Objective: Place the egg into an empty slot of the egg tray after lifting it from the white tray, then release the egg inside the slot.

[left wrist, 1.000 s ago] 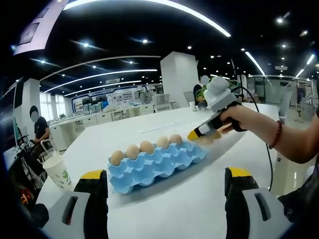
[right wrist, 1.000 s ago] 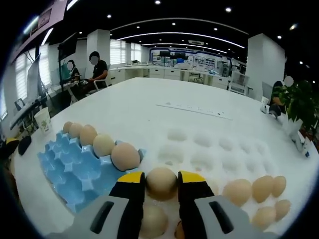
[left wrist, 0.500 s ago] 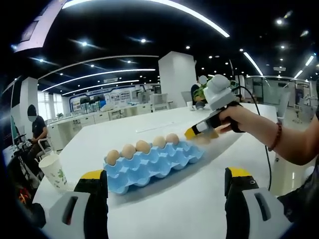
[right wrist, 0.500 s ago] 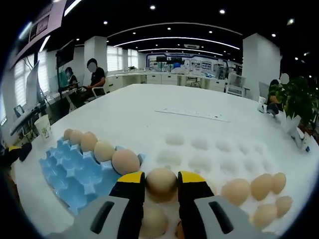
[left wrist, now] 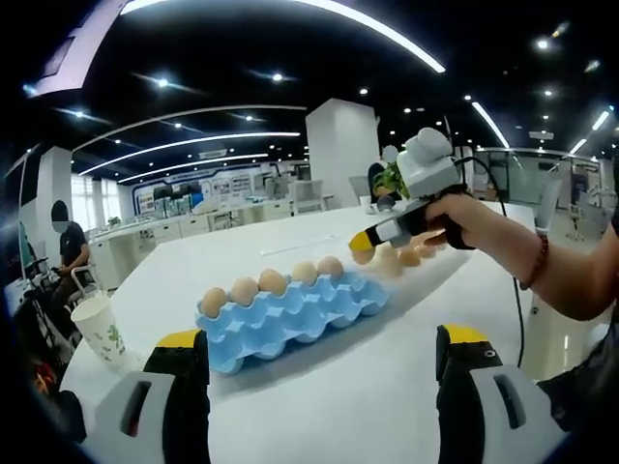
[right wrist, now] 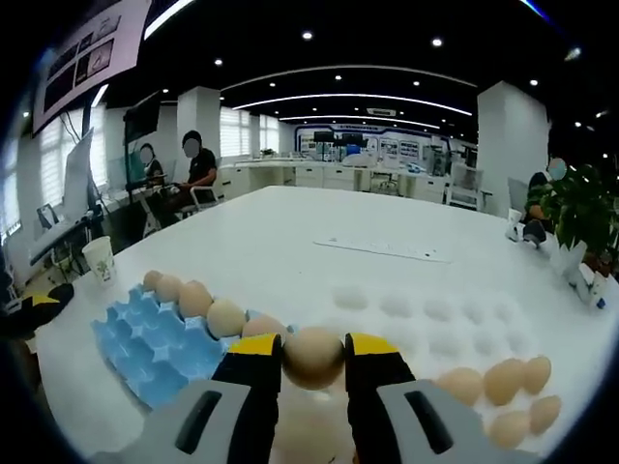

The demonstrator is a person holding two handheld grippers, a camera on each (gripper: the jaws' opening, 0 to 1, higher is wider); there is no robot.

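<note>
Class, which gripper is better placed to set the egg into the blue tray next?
Right: the right gripper already grips the egg just above the blue egg tray. The left gripper is open and holds nothing.

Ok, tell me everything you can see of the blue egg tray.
The blue egg tray is a moulded tray of cup-shaped slots with raised peaks between them, looking like pulp or thin plastic. It lies flat on the white table. Five eggs fill one long edge row; the other slots look empty. The right gripper, shut on an egg, hangs near the tray's end without touching it. A paper cup stands apart from it.
</note>
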